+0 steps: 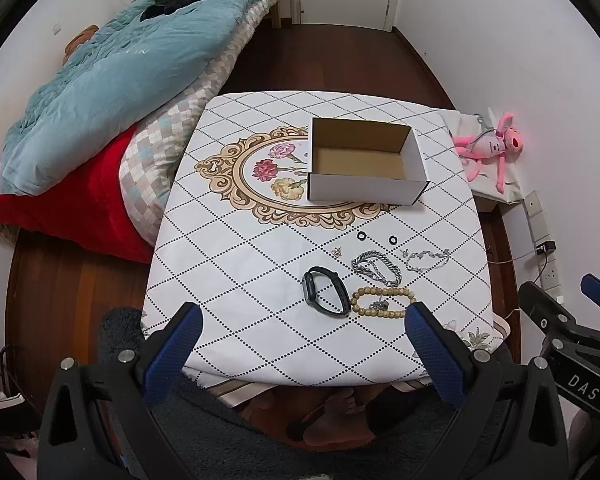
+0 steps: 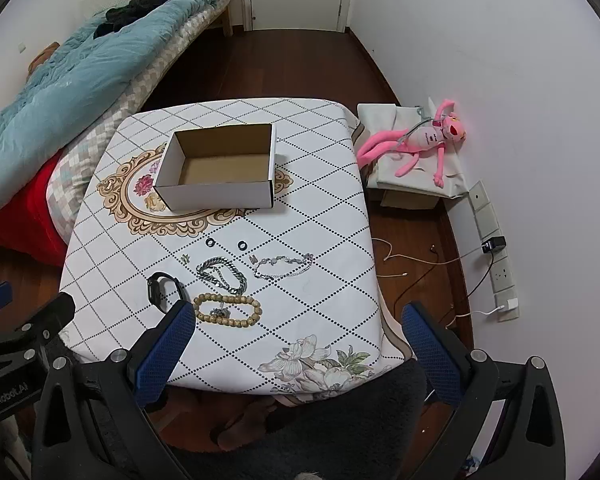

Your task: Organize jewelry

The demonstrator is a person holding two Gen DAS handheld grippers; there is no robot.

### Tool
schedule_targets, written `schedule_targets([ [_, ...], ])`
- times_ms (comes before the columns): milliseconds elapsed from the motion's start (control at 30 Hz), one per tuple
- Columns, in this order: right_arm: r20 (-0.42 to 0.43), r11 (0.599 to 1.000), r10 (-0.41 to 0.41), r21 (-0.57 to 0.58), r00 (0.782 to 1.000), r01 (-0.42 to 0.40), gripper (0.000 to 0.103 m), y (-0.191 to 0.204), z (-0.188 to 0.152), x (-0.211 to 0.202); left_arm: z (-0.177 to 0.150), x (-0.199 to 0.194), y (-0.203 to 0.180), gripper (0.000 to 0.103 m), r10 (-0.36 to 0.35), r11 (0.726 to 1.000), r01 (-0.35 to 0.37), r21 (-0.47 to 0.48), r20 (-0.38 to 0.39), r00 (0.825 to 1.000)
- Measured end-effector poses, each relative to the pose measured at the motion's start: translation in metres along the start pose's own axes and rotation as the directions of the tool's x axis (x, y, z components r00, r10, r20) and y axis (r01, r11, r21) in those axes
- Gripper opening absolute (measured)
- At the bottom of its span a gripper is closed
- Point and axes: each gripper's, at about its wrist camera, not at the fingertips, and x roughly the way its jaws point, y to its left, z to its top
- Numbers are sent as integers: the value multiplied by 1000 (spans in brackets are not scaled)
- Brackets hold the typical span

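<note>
An open cardboard box (image 1: pixel 364 160) (image 2: pixel 220 168) stands empty on the table's far half. Nearer lie a black smart band (image 1: pixel 326 290) (image 2: pixel 165 286), a wooden bead bracelet (image 1: pixel 382 301) (image 2: pixel 227 311), a thick silver chain bracelet (image 1: pixel 376 268) (image 2: pixel 222 274), a thin silver bracelet (image 1: pixel 426 260) (image 2: pixel 283 266), two black rings (image 1: pixel 362 236) (image 1: pixel 392 239) (image 2: pixel 210 242) (image 2: pixel 242 245) and small earrings (image 1: pixel 337 252) (image 2: pixel 185 258). My left gripper (image 1: pixel 304 340) is open and empty above the near edge. My right gripper (image 2: pixel 296 340) is open and empty, to its right.
The table has a white diamond-pattern cloth (image 1: pixel 260 280) (image 2: pixel 332 208). A bed with a blue quilt (image 1: pixel 112 64) (image 2: pixel 60 80) lies left. A pink plush toy (image 1: pixel 492 146) (image 2: pixel 424 140) sits on a box at right. Cables and wall sockets (image 2: pixel 496 264) are by the right wall.
</note>
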Motion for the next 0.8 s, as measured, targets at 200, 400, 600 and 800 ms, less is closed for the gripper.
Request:
schedule_targets([
  [200, 1, 1000, -2, -1, 1000, 2, 103, -1, 0, -1, 1, -1, -1, 103, -4, 1000, 4, 0, 4, 1000],
  [400, 7, 1000, -7, -2, 1000, 7, 103, -3, 1, -3, 1, -3, -2, 103, -7, 1000, 7, -1, 3, 1000],
  [600, 12, 1000, -6, 1, 1000, 6, 103, -6, 2, -5, 2, -9, -6, 103, -18, 1000, 18, 3, 12, 1000],
  [800, 17, 1000, -7, 5, 1000, 7, 103, -7, 3, -9, 0, -10, -5, 103, -26, 1000, 26, 5, 15, 1000],
])
